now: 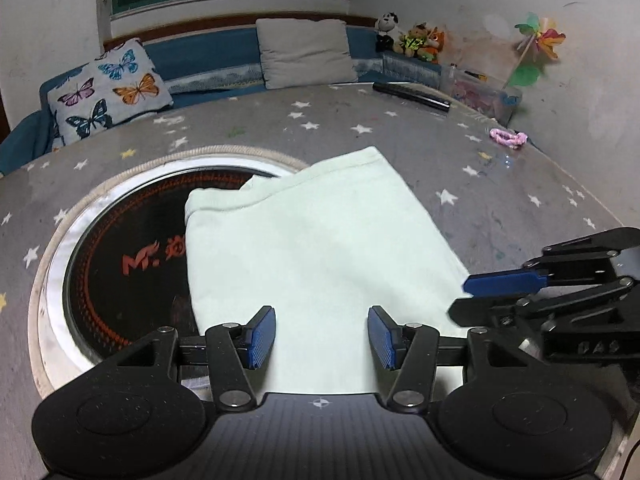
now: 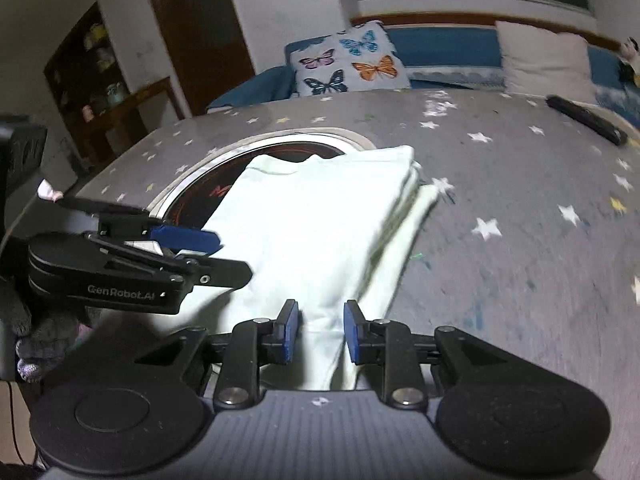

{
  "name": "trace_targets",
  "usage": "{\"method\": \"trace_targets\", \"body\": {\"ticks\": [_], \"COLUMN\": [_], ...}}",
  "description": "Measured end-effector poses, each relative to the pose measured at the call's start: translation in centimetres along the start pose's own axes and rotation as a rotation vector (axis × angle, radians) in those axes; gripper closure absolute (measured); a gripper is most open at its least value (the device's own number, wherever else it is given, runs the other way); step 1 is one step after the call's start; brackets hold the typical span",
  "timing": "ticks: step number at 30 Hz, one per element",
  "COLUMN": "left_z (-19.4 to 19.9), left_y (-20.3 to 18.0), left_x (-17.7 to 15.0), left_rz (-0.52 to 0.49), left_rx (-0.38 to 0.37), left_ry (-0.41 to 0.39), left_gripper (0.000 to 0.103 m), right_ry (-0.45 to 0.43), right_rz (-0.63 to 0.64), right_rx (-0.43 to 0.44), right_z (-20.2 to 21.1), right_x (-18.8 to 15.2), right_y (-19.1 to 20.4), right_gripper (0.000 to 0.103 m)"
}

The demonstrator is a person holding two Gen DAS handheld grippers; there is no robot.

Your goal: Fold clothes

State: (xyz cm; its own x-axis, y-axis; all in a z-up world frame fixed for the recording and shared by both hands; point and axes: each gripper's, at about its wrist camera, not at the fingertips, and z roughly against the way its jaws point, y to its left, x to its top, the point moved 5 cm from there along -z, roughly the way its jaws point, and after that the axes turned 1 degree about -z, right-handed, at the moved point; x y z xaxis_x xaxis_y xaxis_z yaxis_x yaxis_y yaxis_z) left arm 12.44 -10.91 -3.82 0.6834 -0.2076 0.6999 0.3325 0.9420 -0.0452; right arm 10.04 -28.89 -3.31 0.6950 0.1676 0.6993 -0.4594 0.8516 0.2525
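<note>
**Where my two cameras look**

My left camera sits low behind my left gripper, close over the pale cloth, facing the sofa beyond my fingertips. My right camera rides behind my right gripper, equally near, angled toward the same sofa. Both share the cloth, the round cooktop, the butterfly pillow, and each other's gripper at the side.

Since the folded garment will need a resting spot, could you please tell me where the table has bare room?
Free: the starry cloth between the pale green garment and the black remote. Crowded: the round burner under the garment's left edge, and the far right corner by the clear box and pink band.
</note>
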Motion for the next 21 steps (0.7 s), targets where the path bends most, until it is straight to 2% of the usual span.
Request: {"method": "trace_targets", "body": {"ticks": [8, 11, 15, 21], "left_z": [0.0, -0.3, -0.2, -0.3], "left_y": [1.2, 1.5, 1.7, 1.0], "left_x": [0.4, 0.4, 0.4, 0.9], "left_rz": [0.036, 0.042, 0.046, 0.040], "left_rx": [0.030, 0.034, 0.028, -0.001], "left_ry": [-0.009, -0.002, -0.001, -0.014], "left_gripper": [0.048, 0.048, 0.048, 0.048], "right_ry": [-0.102, -0.101, -0.065, -0.077], "right_rz": [0.024, 0.029, 0.059, 0.065], "right_rx": [-0.002, 0.012, -0.028, -0.042], "right_z": [0.8, -1.0, -3.2, -2.3], "right_x": [3.2, 4.0, 3.2, 4.5], "right_y": [1.1, 1.5, 0.7, 0.2], "right_gripper": [0.079, 0.079, 0.079, 0.079]}}
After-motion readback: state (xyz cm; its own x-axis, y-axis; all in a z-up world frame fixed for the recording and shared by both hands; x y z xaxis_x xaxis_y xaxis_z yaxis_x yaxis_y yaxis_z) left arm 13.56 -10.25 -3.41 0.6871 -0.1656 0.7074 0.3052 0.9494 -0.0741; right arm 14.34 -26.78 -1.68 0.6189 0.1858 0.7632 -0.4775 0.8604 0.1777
